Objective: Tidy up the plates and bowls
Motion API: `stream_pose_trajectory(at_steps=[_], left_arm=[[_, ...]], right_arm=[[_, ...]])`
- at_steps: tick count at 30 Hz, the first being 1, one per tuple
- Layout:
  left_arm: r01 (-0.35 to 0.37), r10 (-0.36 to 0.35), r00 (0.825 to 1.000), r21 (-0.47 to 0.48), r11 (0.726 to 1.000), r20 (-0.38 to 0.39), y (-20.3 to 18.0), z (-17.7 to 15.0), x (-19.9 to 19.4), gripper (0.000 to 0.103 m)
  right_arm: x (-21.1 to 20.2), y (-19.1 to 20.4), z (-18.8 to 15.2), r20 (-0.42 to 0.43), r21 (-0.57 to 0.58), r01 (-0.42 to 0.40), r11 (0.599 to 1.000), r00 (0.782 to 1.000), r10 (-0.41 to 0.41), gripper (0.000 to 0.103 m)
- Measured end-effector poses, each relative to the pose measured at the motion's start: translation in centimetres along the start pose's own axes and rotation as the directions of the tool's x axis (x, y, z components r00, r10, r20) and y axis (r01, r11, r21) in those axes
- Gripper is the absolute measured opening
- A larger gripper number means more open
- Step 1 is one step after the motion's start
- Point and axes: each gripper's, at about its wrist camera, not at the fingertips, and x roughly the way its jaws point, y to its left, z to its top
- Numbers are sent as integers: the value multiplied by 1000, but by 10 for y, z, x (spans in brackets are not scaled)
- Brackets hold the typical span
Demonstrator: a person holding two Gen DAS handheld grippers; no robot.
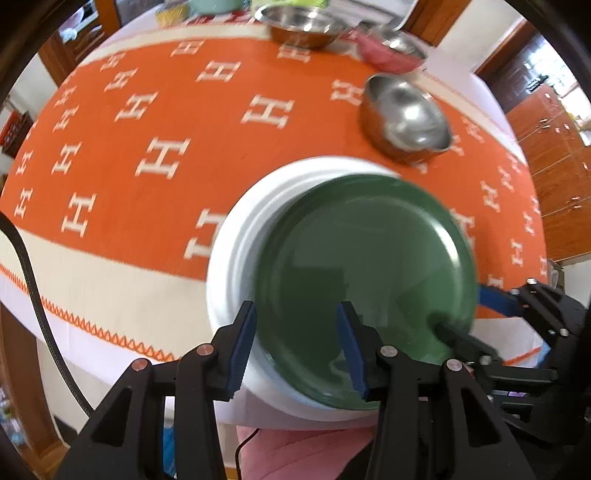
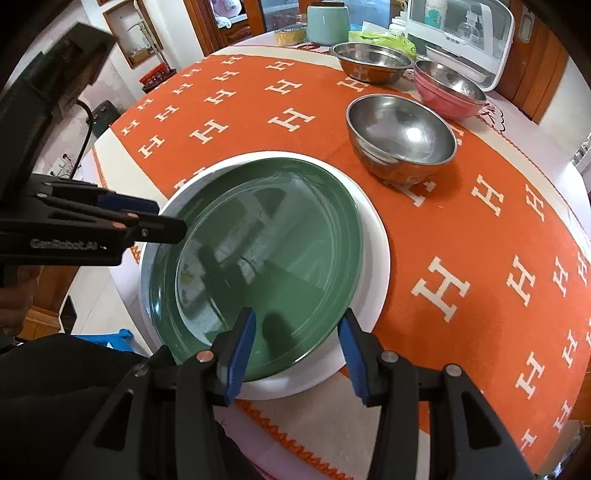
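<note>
A green plate [image 1: 365, 280] [image 2: 258, 266] lies on a larger white plate [image 1: 236, 266] [image 2: 376, 251] at the near edge of the orange tablecloth. My left gripper [image 1: 295, 347] is open, its fingers over the near rim of both plates. My right gripper [image 2: 295, 354] is open over the plates' near rim. In the left wrist view the right gripper [image 1: 465, 328] reaches the green plate's right edge. In the right wrist view the left gripper [image 2: 162, 218] sits at the plates' left rim. A steel bowl [image 1: 406, 118] [image 2: 402, 136] stands beyond the plates.
At the back stand another steel bowl [image 2: 371, 61] [image 1: 303, 26] and a pink bowl with a steel bowl inside [image 2: 448, 90] [image 1: 395, 51]. A white appliance [image 2: 461, 37] and a mint canister [image 2: 327, 24] stand behind them. The tablecloth [image 2: 461, 229] ends just below the plates.
</note>
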Motion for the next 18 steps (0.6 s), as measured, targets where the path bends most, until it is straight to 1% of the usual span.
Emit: stream_pose_trajectory(at_steps=[3, 7, 9, 10, 12, 14, 18], left_arm=[[14, -16, 999, 29, 999, 48, -10, 1, -12, 48], [21, -27, 993, 56, 998, 116, -19, 3, -29, 48], [27, -36, 987, 61, 998, 158, -21, 7, -41, 50], [28, -39, 983, 61, 998, 177, -21, 9, -47, 54], [30, -43, 974, 62, 998, 221, -21, 13, -60, 57], [31, -48, 965, 69, 997, 258, -20, 20, -72, 58], [34, -59, 950, 88, 996, 306, -18, 34, -92, 61]], right_arm=[[-2, -3, -1, 17, 4, -19, 1000, 1000, 19, 46], [-9, -7, -2, 47, 16, -21, 1000, 999, 20, 47], [-16, -8, -2, 85, 20, -38, 999, 996, 37, 47], [-20, -7, -1, 104, 22, -46, 999, 994, 44, 47], [-29, -6, 1, 145, 23, -47, 999, 989, 43, 49], [-38, -5, 2, 187, 26, -43, 999, 982, 38, 55], [-51, -4, 10, 251, 50, -35, 998, 968, 22, 56]])
